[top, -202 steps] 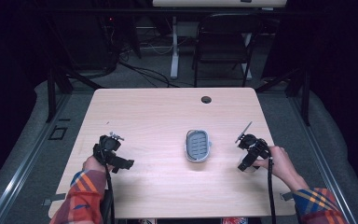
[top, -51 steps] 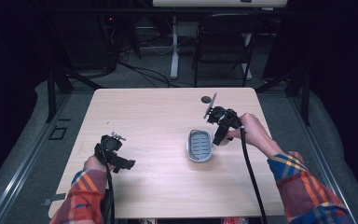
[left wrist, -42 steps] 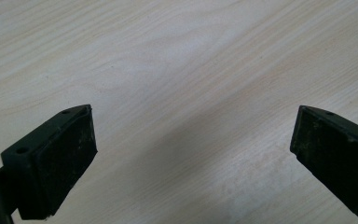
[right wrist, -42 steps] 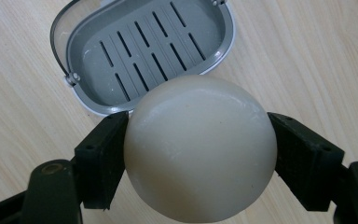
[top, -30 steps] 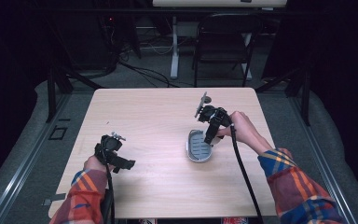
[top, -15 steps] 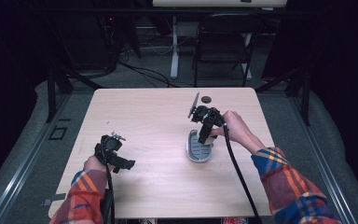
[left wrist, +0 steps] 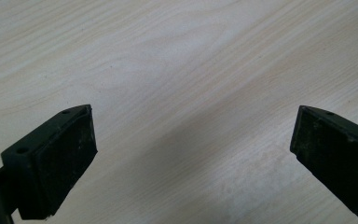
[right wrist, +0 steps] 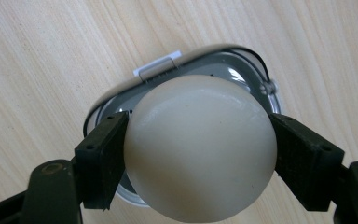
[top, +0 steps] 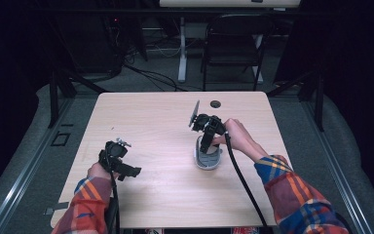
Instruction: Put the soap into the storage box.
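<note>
Your right tongs (right wrist: 200, 154) clenched on a cream egg (right wrist: 199, 149), poised over the grey oval dish (right wrist: 242, 67) at frame centre; left tongs (left wrist: 191, 154) released over bare surface (left wrist: 177, 60)

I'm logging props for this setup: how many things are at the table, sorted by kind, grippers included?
Grippers: 2, left gripper and right gripper
Cream oval soap bar: 1
Grey soap dish: 1
Total: 4
</note>
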